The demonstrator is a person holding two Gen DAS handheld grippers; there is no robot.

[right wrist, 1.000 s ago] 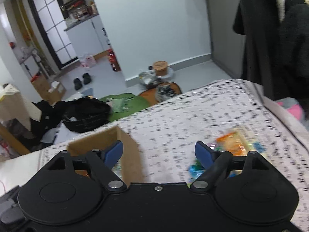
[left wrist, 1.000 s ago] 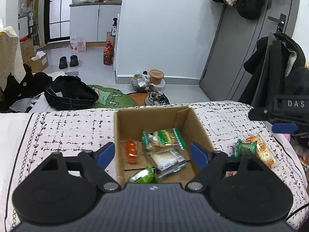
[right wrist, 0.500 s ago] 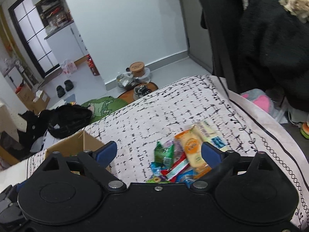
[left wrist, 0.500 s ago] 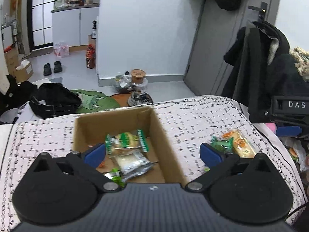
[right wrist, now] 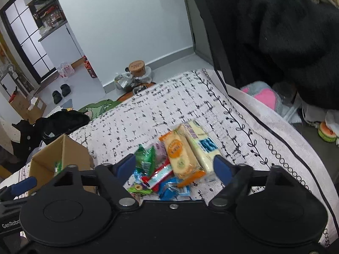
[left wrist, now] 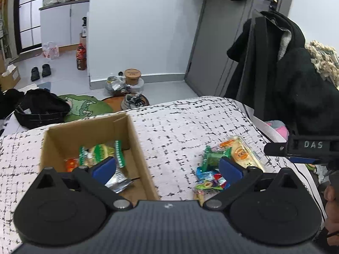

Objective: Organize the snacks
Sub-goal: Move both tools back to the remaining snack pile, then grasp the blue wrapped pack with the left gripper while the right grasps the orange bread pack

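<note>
surface: bed cover (left wrist: 186,131), white with a black dash print and a vine border on the right edge.
box: open cardboard box (left wrist: 135,135) sits on the cover, left of the snack pile. In the right wrist view it shows at lower left (right wrist: 63,148).
in box: green-and-white packet (left wrist: 99,150), orange packet (left wrist: 71,164), silver wrapper (left wrist: 119,181) on the box floor. Partly hidden behind the left gripper's finger.
loose snacks: snack pile (right wrist: 173,158) lies on the cover, well clear of the box, none of it lifted.
pile detail: orange cracker pack (right wrist: 181,154) and pale yellow pack with a blue label (right wrist: 201,144) side by side, touching. Green packet (right wrist: 145,158) on the left of the pile, red-and-blue stick (right wrist: 161,174) and blue wrapper (right wrist: 172,189) at the near edge.
left gripper: left gripper (left wrist: 167,167) jaws spread fully wide, nothing between the pads. One finger over the box, the other over the near side of the pile; box wall and bare cover in the gap.
right gripper: right gripper (right wrist: 174,167) above the pile, tilted down at it. Jaws closing, pads not pressing on anything. Cracker pack and green packet sit in the gap; can't tell how high the pads are above them.
right gripper, other view: black body with a blue pad (left wrist: 300,148) at the right edge, right of the pile.
floor beyond bed: green frog mat (left wrist: 82,105), black bag (left wrist: 40,108), slippers (left wrist: 39,72), brown-lidded tub (left wrist: 132,76).
right side: dark coats (left wrist: 281,74) hanging beside the bed.
</note>
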